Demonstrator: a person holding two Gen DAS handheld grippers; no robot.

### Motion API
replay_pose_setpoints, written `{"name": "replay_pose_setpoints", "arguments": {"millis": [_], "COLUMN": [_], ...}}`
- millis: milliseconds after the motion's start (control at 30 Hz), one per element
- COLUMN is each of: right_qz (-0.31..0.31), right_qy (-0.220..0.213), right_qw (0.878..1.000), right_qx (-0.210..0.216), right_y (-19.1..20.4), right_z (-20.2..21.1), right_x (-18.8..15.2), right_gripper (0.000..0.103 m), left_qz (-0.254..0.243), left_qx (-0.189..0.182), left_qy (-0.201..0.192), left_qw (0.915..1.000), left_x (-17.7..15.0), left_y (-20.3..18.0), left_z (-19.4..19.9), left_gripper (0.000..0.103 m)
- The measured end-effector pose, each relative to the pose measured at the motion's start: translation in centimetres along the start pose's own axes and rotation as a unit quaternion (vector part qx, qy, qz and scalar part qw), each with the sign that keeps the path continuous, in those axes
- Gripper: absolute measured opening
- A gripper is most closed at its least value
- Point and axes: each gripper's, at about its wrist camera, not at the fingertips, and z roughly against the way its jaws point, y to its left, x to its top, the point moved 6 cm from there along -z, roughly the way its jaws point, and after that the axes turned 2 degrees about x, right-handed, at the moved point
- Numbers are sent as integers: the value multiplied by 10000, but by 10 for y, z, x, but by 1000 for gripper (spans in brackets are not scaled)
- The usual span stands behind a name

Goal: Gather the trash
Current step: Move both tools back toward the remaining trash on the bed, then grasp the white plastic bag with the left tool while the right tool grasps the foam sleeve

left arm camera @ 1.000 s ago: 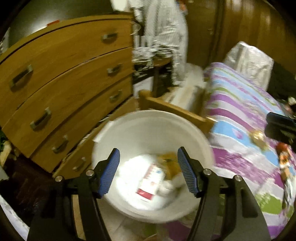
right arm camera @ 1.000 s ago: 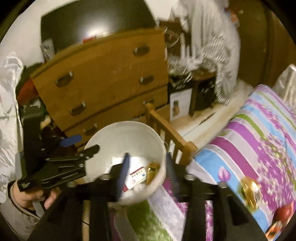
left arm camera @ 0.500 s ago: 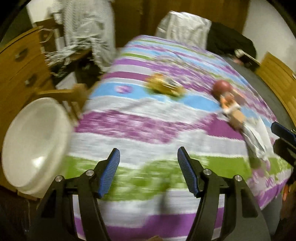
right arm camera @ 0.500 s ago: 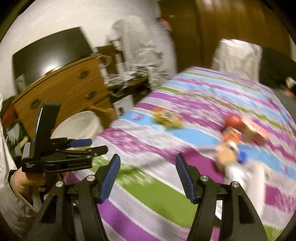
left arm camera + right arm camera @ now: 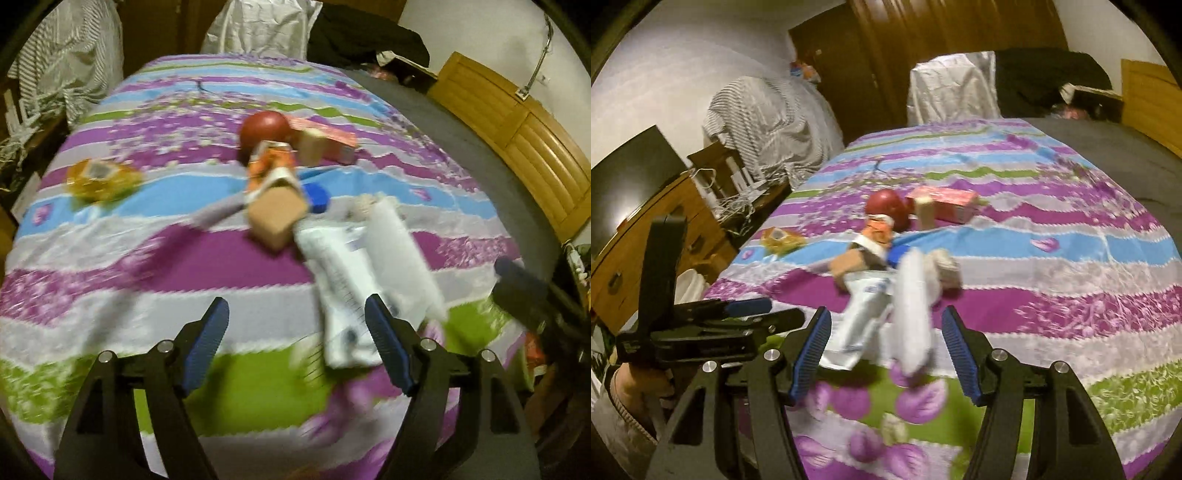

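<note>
Both of your grippers hang over the striped bedspread (image 5: pixel 110 280), and nothing is clamped in either one. Your left gripper (image 5: pixel 295 343) has its blue pads apart, and they have just been opening wider; only bare cloth shows between them, with the lower end of the white printed wrapper (image 5: pixel 340 288) lying just inside the right-hand pad. Your right gripper (image 5: pixel 884 350) also stands with its jaws apart, having widened a little just now; in its view the same white wrapper (image 5: pixel 860 325) and a second pale packet (image 5: pixel 912 317) sit in the gap between the fingers, but the pads do not press on them. The trash lies in a loose cluster near the middle of the bed: a red ball-like thing (image 5: pixel 264 127) farthest off, a pink carton (image 5: pixel 325 138) touching it on the right, an orange-and-white carton (image 5: pixel 273 173) running down from it, a brown box (image 5: pixel 277 216) at that carton's near end, and a blue cap (image 5: pixel 316 195) just beside the box. The frames are blurred, so what the small pale lump (image 5: pixel 364 205) is you cannot tell. A crumpled yellow wrapper (image 5: pixel 99 181) lies well apart to the left. In the right wrist view your left hand (image 5: pixel 639 384) grips its tool at the lower left edge, with the white bin (image 5: pixel 689 288) beyond it, beside the wooden dresser (image 5: pixel 653 229).
</note>
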Motion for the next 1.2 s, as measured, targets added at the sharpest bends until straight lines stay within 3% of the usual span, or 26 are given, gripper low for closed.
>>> {"name": "replay_pose_setpoints", "arguments": {"millis": [200,233,333,367,433,600,767,933,967,1000,1200], "right_qz": [-258,-297,-326,-330,-318,174,840,1395,1450,1480,1027], "right_qy": [52,62,90,124,204,847,1292,1516,1561,1560,1435], "right_qw": [9996,9995,9994,9993,9991,9954,9864,9782,9768,9766,9842], "right_qx": [34,45,77,122,208,421,565,253,218,97,-133], "right_y": [-20,-22,-26,-27,-24,-2,25,34,33,31,-1], "right_z": [-7,-8,-12,-16,-22,-61,-91,-125,-129,-132,-77], "right_x": [-3,-3,-2,-1,0,-1,-6,-14,-18,-22,-36], "right_gripper": [64,64,64,64,64,64,64,65,63,54,53], "left_qz": [-98,-120,41,26,2,105,-92,-97,-102,-121,-354], "left_qx": [-11,27,14,54,116,294,311,309,325,346,420], "left_qy": [422,459,464,441,445,479,517,537,536,536,405], "left_qw": [9991,9989,9989,9990,9989,9984,9981,9980,9980,9979,9977], "left_x": [7,6,5,4,2,-4,-6,-6,-6,-6,-4], "left_y": [-27,-26,-18,-13,-3,36,37,38,38,37,28], "left_z": [-44,-48,-49,-44,-35,-21,-20,-23,-24,-24,-21], "left_gripper": [73,69,35,29,27,30,30,30,31,32,63]}}
